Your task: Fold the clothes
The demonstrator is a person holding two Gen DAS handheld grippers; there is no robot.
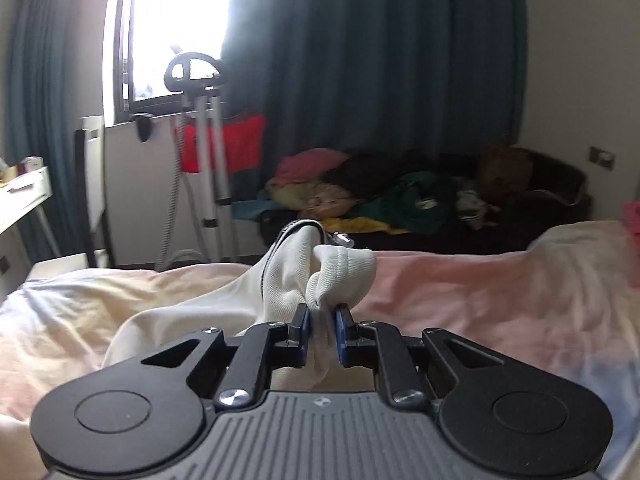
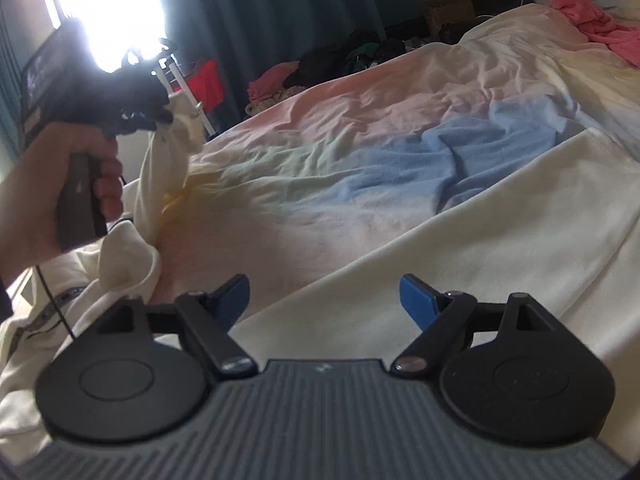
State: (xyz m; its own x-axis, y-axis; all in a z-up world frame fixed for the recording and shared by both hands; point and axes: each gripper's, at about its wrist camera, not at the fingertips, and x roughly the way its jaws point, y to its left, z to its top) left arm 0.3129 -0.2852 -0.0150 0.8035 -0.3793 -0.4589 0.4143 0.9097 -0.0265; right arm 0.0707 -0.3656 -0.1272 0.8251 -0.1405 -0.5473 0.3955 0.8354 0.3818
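A cream white garment with a dark-trimmed edge lies on the bed. My left gripper is shut on a bunched ribbed part of it and holds it up off the bed. In the right wrist view the left gripper shows at the upper left, held in a hand, with the garment hanging from it. More of the cream cloth spreads flat across the bed at the right. My right gripper is open and empty just above that flat cloth.
The bed has a pastel rainbow sheet. A pile of clothes lies on a dark sofa under blue curtains. A garment steamer stand and a white desk stand by the window. A pink cloth lies on the bed's far right.
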